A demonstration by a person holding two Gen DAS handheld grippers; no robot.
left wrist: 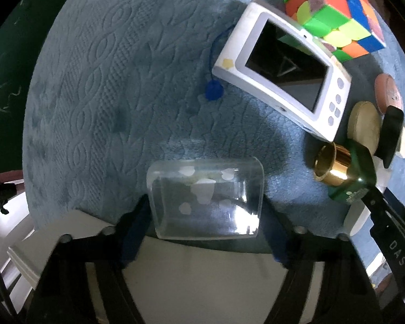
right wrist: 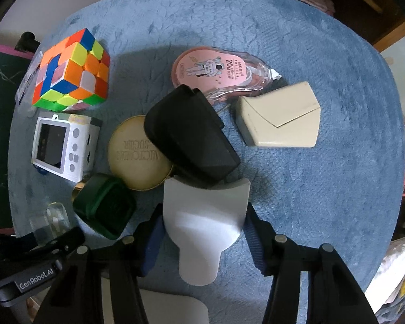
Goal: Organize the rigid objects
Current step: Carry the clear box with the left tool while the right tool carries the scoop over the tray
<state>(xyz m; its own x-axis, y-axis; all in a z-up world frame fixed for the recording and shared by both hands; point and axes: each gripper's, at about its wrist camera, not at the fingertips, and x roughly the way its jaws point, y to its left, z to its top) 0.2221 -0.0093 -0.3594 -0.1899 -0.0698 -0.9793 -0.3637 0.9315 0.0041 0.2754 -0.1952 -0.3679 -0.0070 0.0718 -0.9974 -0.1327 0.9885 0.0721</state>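
Note:
My left gripper (left wrist: 206, 210) is shut on a clear plastic box (left wrist: 206, 199) with white heart marks, held above the blue mat (left wrist: 108, 81). My right gripper (right wrist: 202, 216) is shut on a white and black device (right wrist: 202, 210), its black head (right wrist: 189, 135) pointing forward over the objects. On the mat lie a colour cube (right wrist: 73, 70), a white handheld screen device (right wrist: 62, 143), a round beige tin (right wrist: 137, 154), a dark green box (right wrist: 105, 205), a pink correction tape (right wrist: 216, 70) and a cream box (right wrist: 280, 116). The left wrist view shows the cube (left wrist: 334, 13), screen device (left wrist: 283, 73) and green box with gold ring (left wrist: 345, 170).
The blue mat's edge (right wrist: 378, 54) curves round on all sides. A dark green board (left wrist: 8, 54) lies to the left. A blue tag on a cord (left wrist: 214, 90) lies by the screen device. The left gripper's body (right wrist: 35, 264) shows at the lower left of the right wrist view.

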